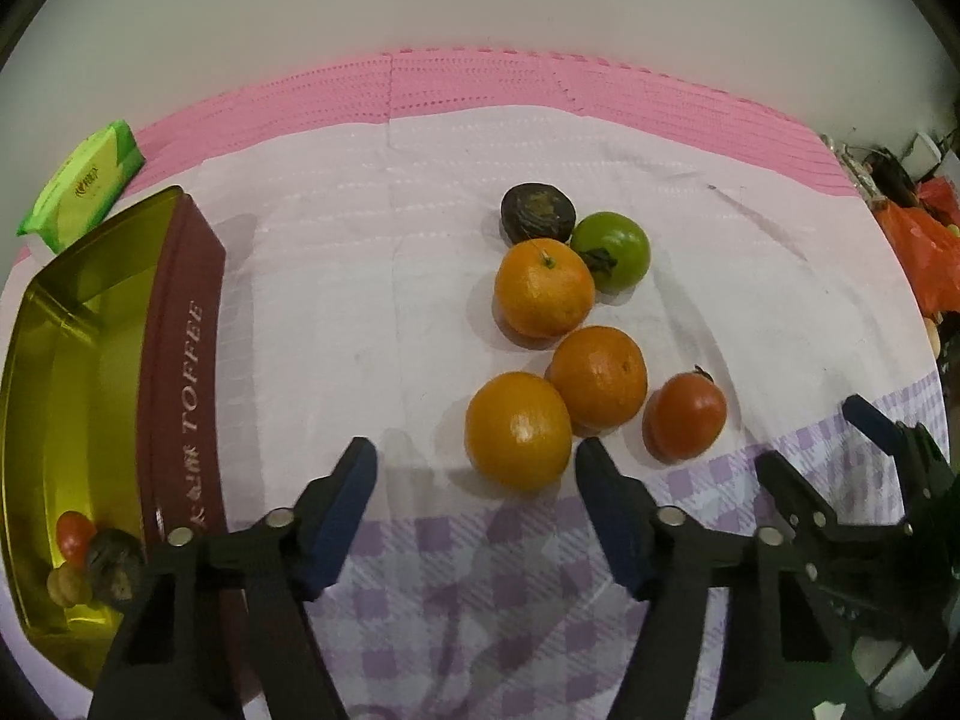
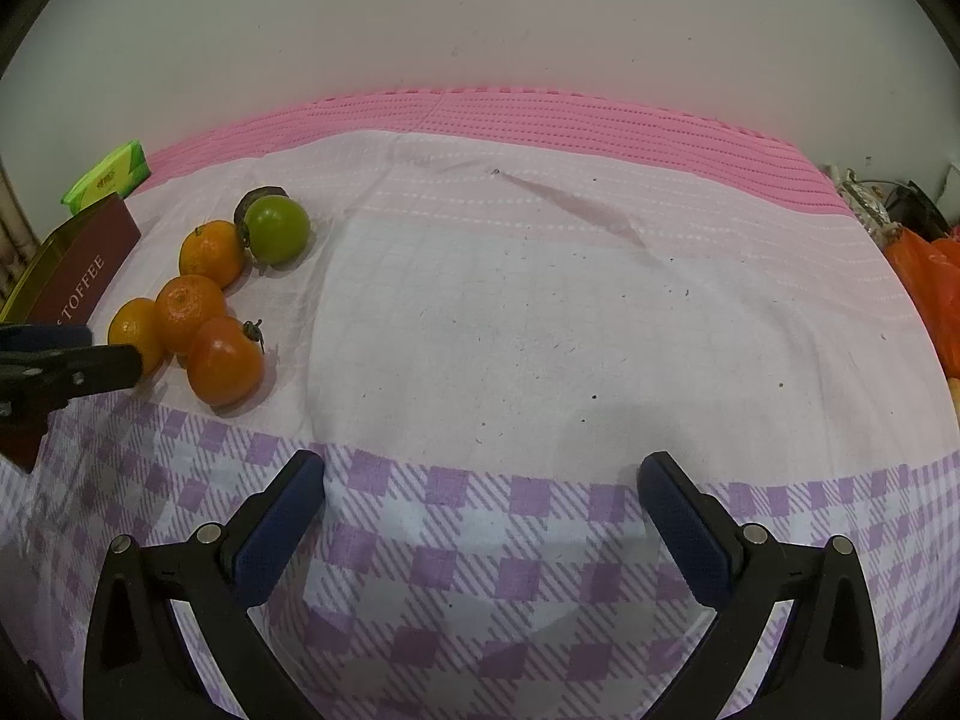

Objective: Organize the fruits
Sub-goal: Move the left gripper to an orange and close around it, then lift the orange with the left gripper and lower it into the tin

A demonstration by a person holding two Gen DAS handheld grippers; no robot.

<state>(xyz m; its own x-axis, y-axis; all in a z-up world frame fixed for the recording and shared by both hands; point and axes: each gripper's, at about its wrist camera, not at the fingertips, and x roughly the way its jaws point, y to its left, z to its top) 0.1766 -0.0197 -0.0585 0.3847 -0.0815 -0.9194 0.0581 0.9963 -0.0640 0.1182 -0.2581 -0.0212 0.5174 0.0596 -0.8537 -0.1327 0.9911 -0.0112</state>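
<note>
Between the left gripper's [image 1: 477, 468] fingers [image 1: 345, 501], low in the left wrist frame, lies only cloth [image 1: 420, 312]; they stand moderately apart and hold nothing, and the nearest orange [image 1: 518, 431] sits just above the tip of the finger on the right side. Touching that orange, up and to the right, is a second orange [image 1: 599, 376], with a red tomato [image 1: 685, 416] just beside it to the right. Higher in the frame come a third orange [image 1: 543, 289], a green tomato [image 1: 615, 248] and a dark round fruit [image 1: 538, 212], all close together. At the left edge stands an open tin [image 1: 180, 360] marked TOFFEE, gold inside, with a small red tomato [image 1: 75, 536], a dark fruit [image 1: 114, 567] and a small brownish piece [image 1: 65, 587] in its lower corner. A green packet [image 1: 84, 183] lies beyond the tin at upper left. The right gripper [image 2: 483, 474] shows in the right wrist frame with its fingers [image 2: 279, 531] spread wide over bare checked cloth, empty, well to the right of the fruit cluster. An orange bag [image 2: 927, 282] lies at the right edge.
</note>
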